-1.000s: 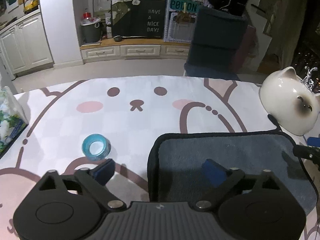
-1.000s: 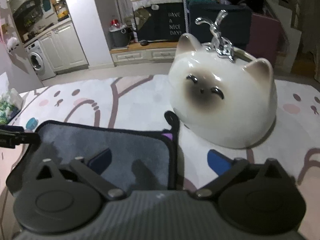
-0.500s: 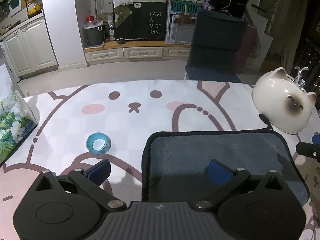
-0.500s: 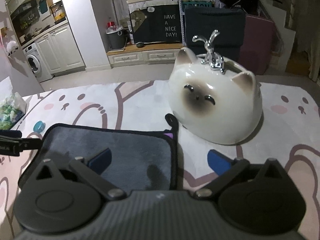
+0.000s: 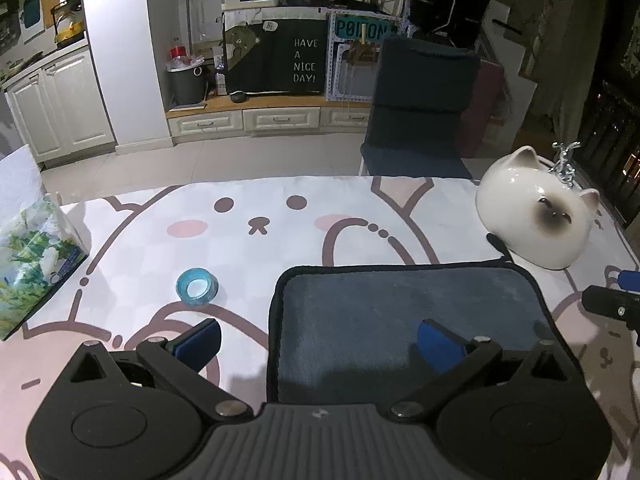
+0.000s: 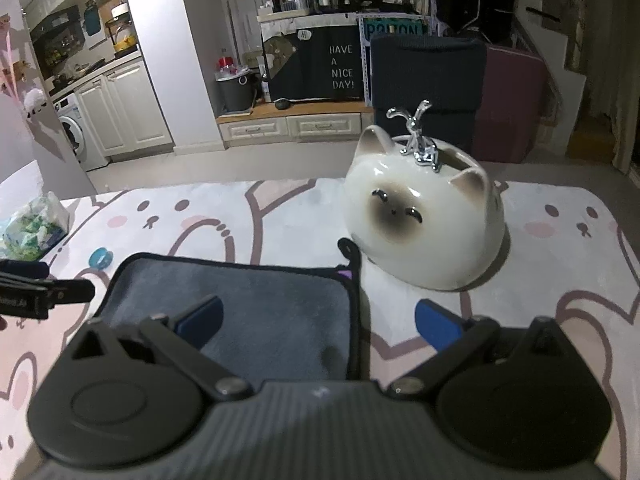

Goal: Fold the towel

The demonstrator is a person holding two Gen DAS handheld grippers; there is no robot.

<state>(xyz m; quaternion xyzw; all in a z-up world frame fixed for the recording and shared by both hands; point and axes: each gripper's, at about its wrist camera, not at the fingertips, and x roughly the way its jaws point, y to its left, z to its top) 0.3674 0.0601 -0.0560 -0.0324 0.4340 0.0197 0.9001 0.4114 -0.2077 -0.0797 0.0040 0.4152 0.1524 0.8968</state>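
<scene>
**Operator:** Kitchen cabinets and a dark chair stand beyond the table, which wears a pale bunny-print cloth (image 5: 280, 248). Report the towel's position.

**Me:** The grey towel (image 5: 404, 312) lies flat on the cloth, long axis running left to right across my front. My left gripper (image 5: 320, 340) is spread wide and grasps nothing; it straddles the towel's left edge, one pad over the fabric, one over bare cloth. My right gripper (image 6: 320, 320) is likewise spread and empty, straddling the right edge. Each hand is nearer its own end.

**Operator:** Obstructions?

**Me:** A cat-shaped pot (image 6: 424, 220) sits just beyond the far right corner. A tape roll (image 5: 197, 285) lies left of the towel. Light is dim; the towel may already be doubled, I cannot tell.
</scene>
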